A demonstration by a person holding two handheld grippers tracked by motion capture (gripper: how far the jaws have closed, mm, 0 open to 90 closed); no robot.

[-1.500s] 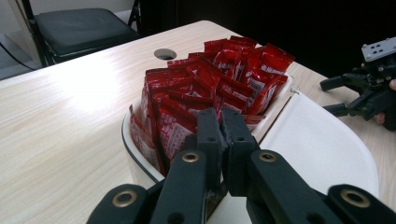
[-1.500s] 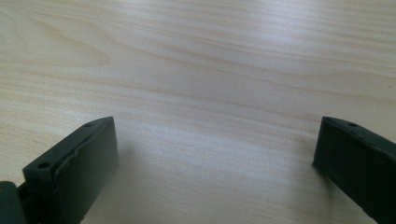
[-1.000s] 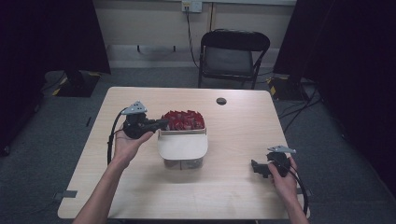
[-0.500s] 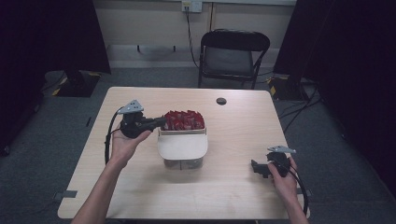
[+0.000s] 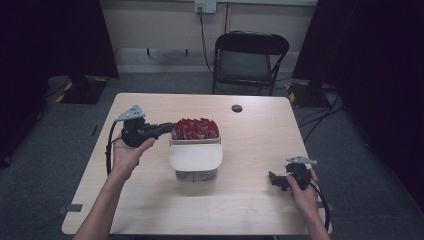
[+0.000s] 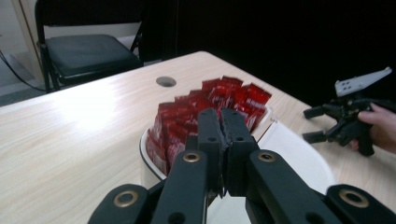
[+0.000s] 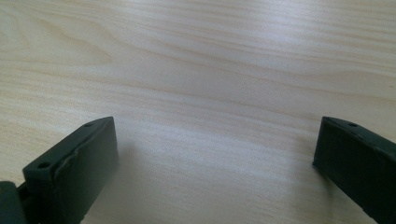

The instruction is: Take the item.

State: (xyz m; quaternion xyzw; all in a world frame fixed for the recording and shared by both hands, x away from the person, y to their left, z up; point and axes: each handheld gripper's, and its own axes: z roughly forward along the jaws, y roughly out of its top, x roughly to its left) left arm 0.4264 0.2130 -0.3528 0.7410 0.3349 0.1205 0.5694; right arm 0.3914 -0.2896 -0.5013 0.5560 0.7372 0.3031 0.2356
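Left hand-held gripper (image 5: 167,128) held level above the surface (image 5: 250,130), jaws pressed together with nothing visible between them; tips sit right at the left edge of the red packets (image 5: 195,128). In the left gripper view the closed jaws point over the packets (image 6: 205,105), which stand upright, packed in rows in the far compartment of a white container (image 5: 195,156). Container stands mid-surface; its near part shows a pale, bare inside. Right hand-held gripper (image 5: 274,180) rests low near the right front corner, well apart from the container, jaws spread wide over bare wood, holding nothing. Black folding chair (image 5: 250,60) beyond the far edge
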